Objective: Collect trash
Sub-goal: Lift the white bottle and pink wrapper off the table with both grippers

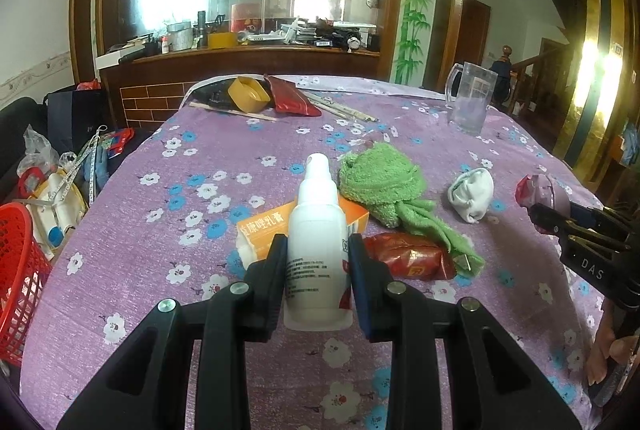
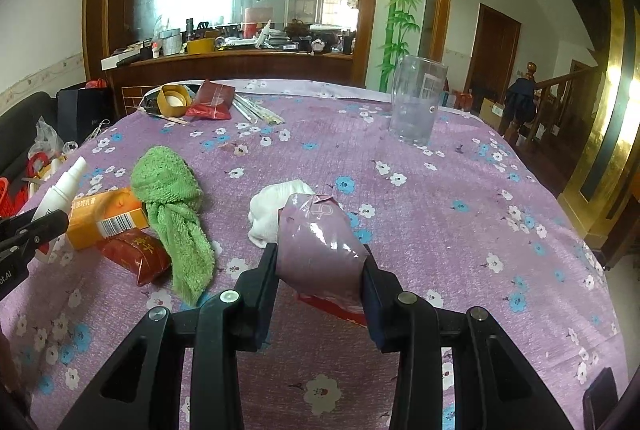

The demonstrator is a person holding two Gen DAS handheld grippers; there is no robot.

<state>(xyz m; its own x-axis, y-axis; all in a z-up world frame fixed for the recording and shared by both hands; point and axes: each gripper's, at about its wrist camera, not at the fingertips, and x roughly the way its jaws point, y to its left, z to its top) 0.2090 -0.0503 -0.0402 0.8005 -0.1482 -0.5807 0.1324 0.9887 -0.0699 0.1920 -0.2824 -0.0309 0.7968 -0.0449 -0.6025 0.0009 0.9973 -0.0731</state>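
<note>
Purple floral cloth covers the table (image 1: pixel 132 270) under both of your grippers. Beyond them a clear plastic pitcher (image 2: pixel 416 102) stands upright near the far edge, and a red basket (image 1: pixel 18 278) sits off the table's left side. Mid-table, a green towel (image 1: pixel 384 186) lies crumpled, with a white sock (image 1: pixel 472 194) to its right and an orange carton (image 1: pixel 280 226) and a red wrapper (image 1: pixel 408 256) just beside it. Your left gripper (image 1: pixel 318 250) is clamped on a white spray bottle (image 1: pixel 318 230); the bottle stands lengthwise between the jaws, nozzle pointing away from you, its body pinched by both pads. Your right gripper (image 2: pixel 320 262) holds a mauve plastic pouch (image 2: pixel 320 242), squeezed between the jaws, bulging forward past the fingertips above the sock.
</note>
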